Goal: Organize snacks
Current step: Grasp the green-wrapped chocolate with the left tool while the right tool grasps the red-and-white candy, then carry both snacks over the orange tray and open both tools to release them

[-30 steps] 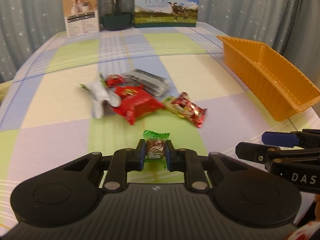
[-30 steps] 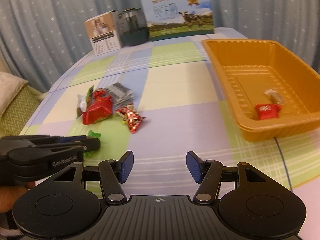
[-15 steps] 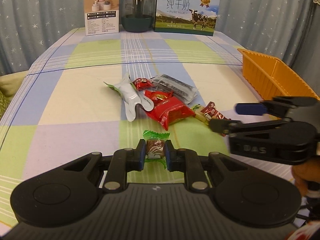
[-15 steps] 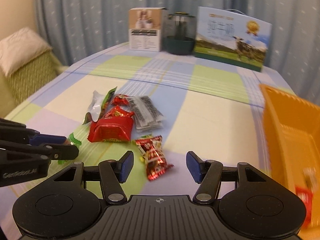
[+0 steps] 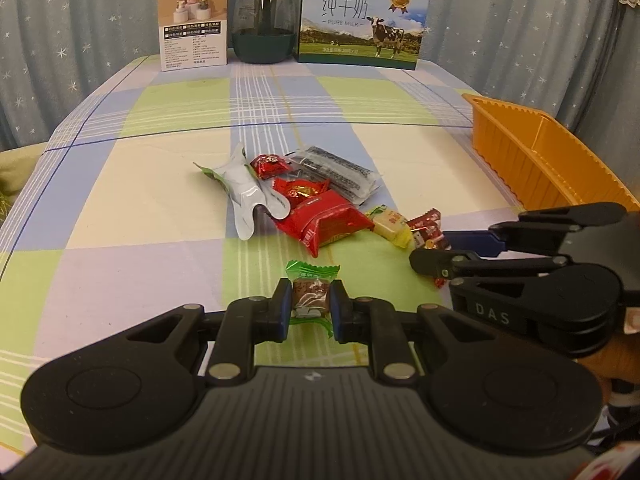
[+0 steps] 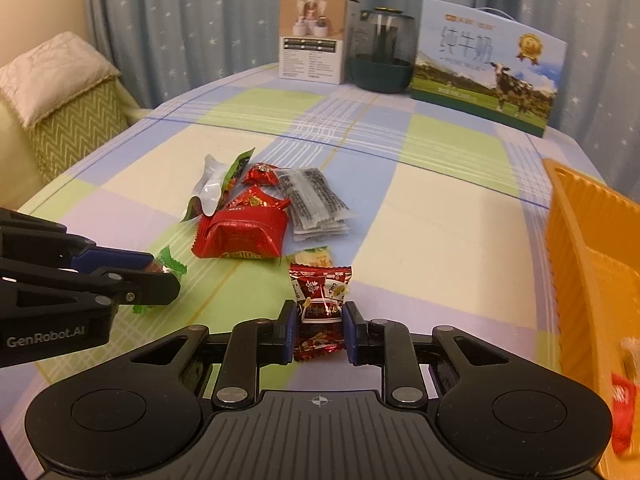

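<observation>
Taking the big red foil pouch (image 6: 240,236) in the middle of the checked tablecloth (image 6: 440,216) as the mark, a white-and-green torn sachet (image 6: 212,184) is lying just to its left and a small red wrapped sweet (image 6: 261,174) is sitting behind it. Nearer the camera on that left side, the left gripper (image 5: 310,306) is pinching a small brown candy in a green-ended wrapper (image 5: 311,294) between its blue pads. To the right of the pouch a clear packet with black print (image 6: 316,204) is resting against it, and a pale yellow candy (image 6: 314,258) is lying at its front right corner. In front of that candy, the right gripper (image 6: 319,330) has just been closing and is now clamping a dark red shiny snack packet (image 6: 320,300). Far right of the pouch, the orange ribbed plastic tray (image 6: 568,248) is standing well apart, holding a red packet (image 6: 624,400).
</observation>
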The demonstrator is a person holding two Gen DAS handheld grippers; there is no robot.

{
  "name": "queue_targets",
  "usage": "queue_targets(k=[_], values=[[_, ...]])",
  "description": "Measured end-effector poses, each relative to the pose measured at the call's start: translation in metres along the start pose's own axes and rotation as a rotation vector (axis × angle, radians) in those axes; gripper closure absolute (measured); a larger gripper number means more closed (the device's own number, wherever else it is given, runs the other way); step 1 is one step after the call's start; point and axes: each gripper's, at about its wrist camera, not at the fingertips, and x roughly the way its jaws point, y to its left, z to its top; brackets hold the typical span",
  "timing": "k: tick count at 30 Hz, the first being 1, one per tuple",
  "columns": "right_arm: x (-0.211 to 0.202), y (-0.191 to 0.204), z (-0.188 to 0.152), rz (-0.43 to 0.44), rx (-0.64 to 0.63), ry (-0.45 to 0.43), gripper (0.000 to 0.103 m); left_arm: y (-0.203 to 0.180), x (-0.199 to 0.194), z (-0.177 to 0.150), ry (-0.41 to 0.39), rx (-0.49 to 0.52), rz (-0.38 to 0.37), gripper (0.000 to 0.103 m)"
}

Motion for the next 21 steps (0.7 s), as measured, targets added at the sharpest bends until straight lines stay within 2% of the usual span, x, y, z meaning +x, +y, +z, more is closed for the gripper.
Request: queue_targets(k=[21], values=[[-0.119, 0.002, -0.028, -0.083, 0.261, -0.06, 0.079, -0.042, -0.068, 0.003, -0.059, 0.03, -0.022, 0.085]])
